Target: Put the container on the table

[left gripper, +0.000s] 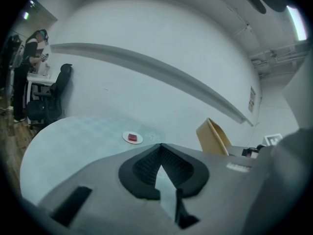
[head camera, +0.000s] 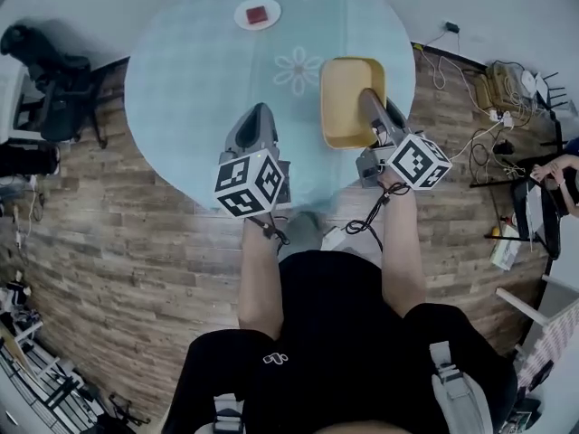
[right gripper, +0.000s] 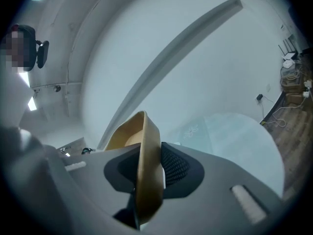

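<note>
One container in right gripper

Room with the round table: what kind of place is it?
Likely an office or lab workroom, not a home: a black office chair stands by the round table, and cables lie tangled on the wood floor.

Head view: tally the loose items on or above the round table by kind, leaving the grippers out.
Yellow rectangular container: 1
Small white round plate: 1
Red square block: 1
Total: 3
</note>
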Demonstrator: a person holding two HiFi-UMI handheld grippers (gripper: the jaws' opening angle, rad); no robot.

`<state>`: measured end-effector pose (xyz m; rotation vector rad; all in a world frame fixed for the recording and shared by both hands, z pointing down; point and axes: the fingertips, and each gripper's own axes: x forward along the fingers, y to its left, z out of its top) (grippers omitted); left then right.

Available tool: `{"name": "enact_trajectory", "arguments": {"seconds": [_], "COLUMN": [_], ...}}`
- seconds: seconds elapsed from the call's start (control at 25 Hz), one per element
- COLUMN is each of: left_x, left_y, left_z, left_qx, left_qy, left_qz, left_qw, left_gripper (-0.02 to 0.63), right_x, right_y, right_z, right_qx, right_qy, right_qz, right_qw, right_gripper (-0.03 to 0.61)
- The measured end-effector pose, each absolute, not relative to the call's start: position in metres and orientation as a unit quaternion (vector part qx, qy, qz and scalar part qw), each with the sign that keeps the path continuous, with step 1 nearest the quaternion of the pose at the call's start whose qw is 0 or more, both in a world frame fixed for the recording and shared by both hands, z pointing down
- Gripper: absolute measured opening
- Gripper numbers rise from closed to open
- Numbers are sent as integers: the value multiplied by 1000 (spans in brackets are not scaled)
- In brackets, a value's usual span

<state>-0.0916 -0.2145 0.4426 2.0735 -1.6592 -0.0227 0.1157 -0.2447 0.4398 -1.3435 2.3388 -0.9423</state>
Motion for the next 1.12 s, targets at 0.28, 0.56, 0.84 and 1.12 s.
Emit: {"name": "enact_trajectory", "arguments": {"seconds": [0.28, 0.56, 0.84, 1.12], "left_x": [-146, -155, -206, -248], "left_y": [-274, -301, -295, -279], "left_z": [481, 490, 508, 512], "left_qx": [724, 722, 672, 630], "left_qy": [-625, -616, -661, -700], "left_qz": [-12, -33, -34, -34], "left_qw": [290, 313, 333, 334], "left_gripper": [-3, -3, -3, -3], "right_x": [49, 58, 14, -23], "right_y": [-294, -331, -363, -428], "right_z": [460, 490, 589, 631], "right_qx": [-445, -479, -457, -451], "right_qy": [828, 805, 788, 789], "right_qz": [-331, -349, -400, -365], "right_qw": [77, 19, -101, -201], "right_gripper": [84, 84, 84, 86]}}
